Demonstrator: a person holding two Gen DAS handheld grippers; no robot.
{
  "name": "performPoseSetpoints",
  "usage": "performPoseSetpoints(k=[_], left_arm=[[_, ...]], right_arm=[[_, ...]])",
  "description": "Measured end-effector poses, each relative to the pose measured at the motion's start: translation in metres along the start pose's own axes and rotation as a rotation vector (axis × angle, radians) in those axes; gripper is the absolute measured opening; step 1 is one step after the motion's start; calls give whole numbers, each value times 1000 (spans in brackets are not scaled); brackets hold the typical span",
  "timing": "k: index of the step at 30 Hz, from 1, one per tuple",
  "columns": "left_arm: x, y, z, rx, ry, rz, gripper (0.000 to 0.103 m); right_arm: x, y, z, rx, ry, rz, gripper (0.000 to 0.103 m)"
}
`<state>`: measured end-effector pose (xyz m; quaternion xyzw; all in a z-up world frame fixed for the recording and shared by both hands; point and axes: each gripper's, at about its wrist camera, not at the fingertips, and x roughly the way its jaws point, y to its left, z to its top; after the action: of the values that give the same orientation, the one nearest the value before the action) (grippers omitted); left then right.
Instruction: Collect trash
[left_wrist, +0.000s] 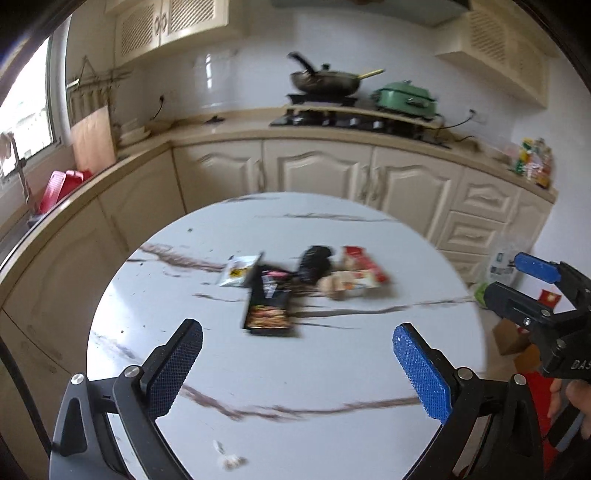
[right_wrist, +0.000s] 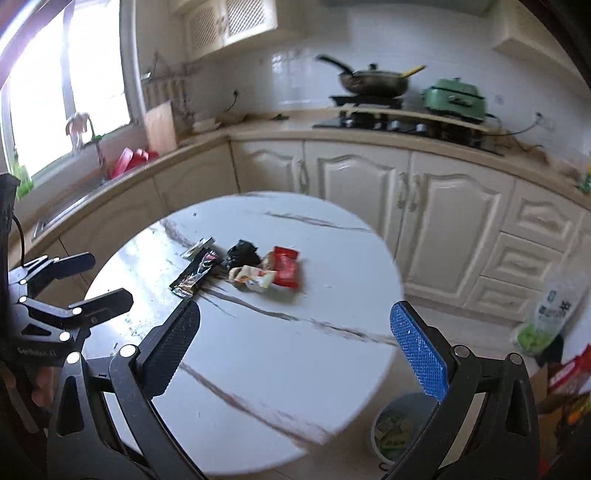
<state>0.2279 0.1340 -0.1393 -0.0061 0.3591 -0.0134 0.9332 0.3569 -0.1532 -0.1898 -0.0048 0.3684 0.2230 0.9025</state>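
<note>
A: What lettering can be read?

B: "DAS" is seen on the right gripper (left_wrist: 546, 291), at the right edge of the left wrist view. Pale lettering on the left gripper (right_wrist: 99, 280), lower left of the right wrist view, is too blurred.

A: And the wrappers?

B: Nothing legible.

Kitchen bkgd — wok (left_wrist: 325, 82) & green pot (left_wrist: 404, 98) on stove, red board (left_wrist: 55, 192) by window (right_wrist: 66, 81).

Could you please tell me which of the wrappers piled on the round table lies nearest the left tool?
The long black snack wrapper with the food picture: its end juts out of the pile toward the left tool, while the red, white and crumpled black ones lie farther back.
</note>
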Motion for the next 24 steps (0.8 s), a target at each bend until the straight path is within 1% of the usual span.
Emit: performPoseSetpoints(k=[2, 6, 8, 10, 11, 13, 15, 16, 17, 18, 19, 20, 21, 24], left_arm=[[11, 8, 2, -6, 25, 7, 102], [44, 18, 3, -21, 114, -13, 102], [58, 20, 6, -19, 139, -23, 102], [71, 19, 9, -5, 166, -17, 102], [78, 24, 12, -2, 173, -15, 102], [92, 31, 15, 6, 196, 15, 100], [100, 36, 15, 8, 209, 30, 99], [106, 35, 21, 7, 212, 30, 92], [109, 37, 22, 2, 217, 25, 78], [111, 40, 23, -4, 232, 22, 71], [115, 41, 27, -20, 226, 4, 63], [111, 46, 26, -30, 217, -2, 47], [112, 50, 29, -25, 215, 3, 45], [112, 56, 32, -26, 213, -19, 43]], right_arm=[[23, 8, 5, -18, 24, 12, 103], [63, 14, 9, -32, 83, 11, 103], [84, 14, 8, -41, 117, 7, 103], [100, 15, 7, -44, 143, 8, 103], [105, 15, 7, -44, 151, 12, 103], [116, 16, 6, -50, 162, 10, 103], [125, 16, 6, -46, 169, 11, 103], [130, 16, 6, -43, 173, 12, 103], [135, 16, 7, -40, 181, 18, 103], [139, 16, 8, -40, 182, 18, 103], [143, 18, 8, -44, 187, 16, 103], [149, 20, 8, -50, 196, 17, 102], [151, 21, 9, -54, 197, 18, 102], [159, 27, 10, -75, 208, 19, 99]])
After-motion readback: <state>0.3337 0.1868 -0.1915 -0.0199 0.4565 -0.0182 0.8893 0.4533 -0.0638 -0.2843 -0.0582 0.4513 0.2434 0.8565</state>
